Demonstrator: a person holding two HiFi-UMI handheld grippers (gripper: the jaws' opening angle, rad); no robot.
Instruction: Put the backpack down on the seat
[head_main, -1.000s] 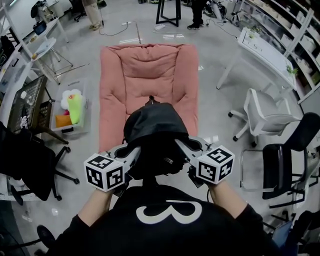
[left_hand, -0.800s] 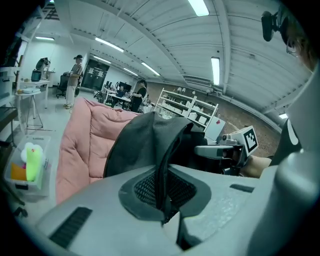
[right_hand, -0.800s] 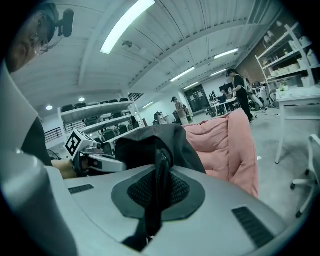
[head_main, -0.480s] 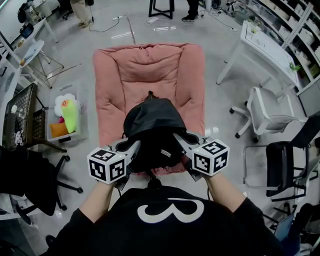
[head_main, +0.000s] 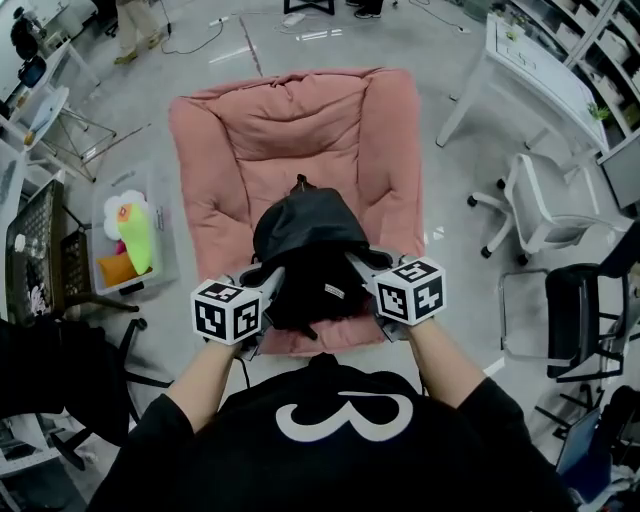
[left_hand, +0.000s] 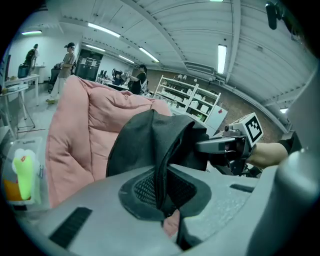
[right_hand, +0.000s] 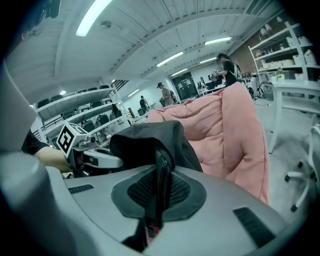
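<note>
Left gripper view first, the trainee asks: what has the left gripper (left_hand: 162, 194) got?

Coach: Its jaws are pinched together on a fold of the black backpack (left_hand: 150, 145). The right gripper (right_hand: 157, 194) clamps the other side the same way.

Trainee: And where is the bag?

Coach: Hung between the two, over the front of the pink seat (head_main: 250, 130). Whether its bottom touches the cushion I cannot tell.

Trainee: So how do I set it down well?

Coach: I'd lower both sides level and keep it centred between the padded sides. Let the base take the weight on the cushion, and only then part the jaws. Let go early and it may slump off the front edge.

Trainee: What has changed?

Coach: In the head view the grippers and bag have gone forward and lower, and the seat fills more of the picture. Both grips are unchanged. Farther out, the bin of toys (head_main: 170, 255) on the left and the white chair (head_main: 540, 205) on the right lie untouched.
</note>
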